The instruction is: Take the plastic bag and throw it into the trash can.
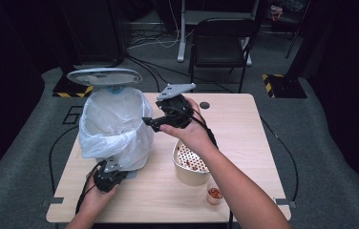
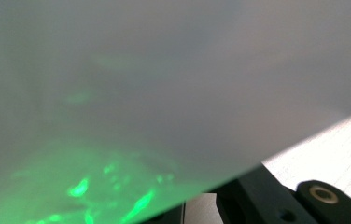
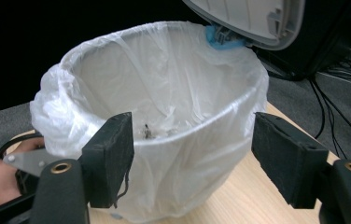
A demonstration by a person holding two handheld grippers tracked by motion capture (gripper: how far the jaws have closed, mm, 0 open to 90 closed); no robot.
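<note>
The jaws of the right gripper [image 3: 192, 158] are spread wide apart with nothing between them, held in the air just beside the rim of the bin [image 3: 164, 135], which is lined with a white plastic bag [image 1: 115, 126] and stands on the left part of the surface [image 1: 244, 124]. The bin lid [image 1: 104, 76] is raised. The left gripper [image 1: 107, 177] is pressed against the bin's base; whether its jaws are released or clenched cannot be told. A perforated bowl [image 1: 188, 164] and a small cup [image 1: 214, 194] stand right of the bin.
</note>
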